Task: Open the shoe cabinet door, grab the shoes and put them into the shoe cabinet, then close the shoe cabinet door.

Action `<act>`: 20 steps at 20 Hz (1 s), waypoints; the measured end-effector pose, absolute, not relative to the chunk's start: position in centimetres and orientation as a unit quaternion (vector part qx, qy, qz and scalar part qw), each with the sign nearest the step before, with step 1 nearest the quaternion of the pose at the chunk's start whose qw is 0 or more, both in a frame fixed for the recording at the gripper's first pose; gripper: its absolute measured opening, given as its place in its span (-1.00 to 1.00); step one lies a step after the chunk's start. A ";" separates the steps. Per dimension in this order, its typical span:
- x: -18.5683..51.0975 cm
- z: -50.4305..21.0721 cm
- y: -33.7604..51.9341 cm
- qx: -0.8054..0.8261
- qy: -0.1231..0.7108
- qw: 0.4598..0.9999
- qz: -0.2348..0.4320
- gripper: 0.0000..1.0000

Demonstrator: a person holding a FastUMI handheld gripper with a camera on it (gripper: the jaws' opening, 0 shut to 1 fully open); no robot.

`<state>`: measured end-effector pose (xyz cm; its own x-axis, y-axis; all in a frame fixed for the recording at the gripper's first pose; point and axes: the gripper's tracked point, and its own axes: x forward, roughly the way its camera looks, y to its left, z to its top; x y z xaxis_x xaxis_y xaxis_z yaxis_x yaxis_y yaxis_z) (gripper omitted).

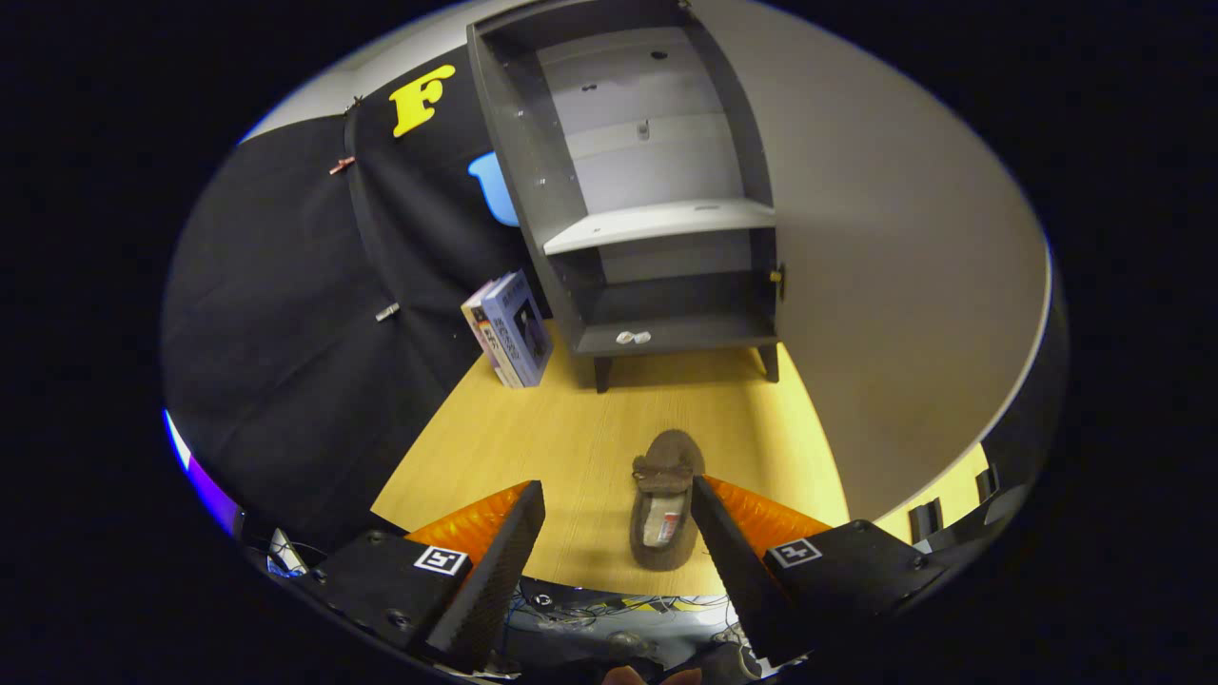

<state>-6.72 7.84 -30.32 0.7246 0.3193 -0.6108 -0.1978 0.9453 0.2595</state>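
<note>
The cabinet point(657, 190) stands at the far end of the table point(571, 447), its front open and its inside bare grey. A pale shelf point(661, 225) divides it, and two small white pieces point(633, 337) lie on its bottom board. Left of the cabinet, some books point(509, 330) lean against the black cloth wall; their cover writing is too small to read. In front of the cabinet, well apart from it, lies one brown fuzzy slipper point(663, 514), toe toward the cabinet, with a small bow and a pale insole label that I cannot read. The hand-held gripper point(617, 514) is released, its fingers spread wide; the slipper lies between them, close to the right finger, not pressed.
</note>
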 end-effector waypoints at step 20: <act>4.6 -52.4 10.6 0.048 0.370 0.928 0.027 0.57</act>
<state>4.62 10.57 -52.44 0.7254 0.0861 -0.6829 -0.0154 0.9939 0.1090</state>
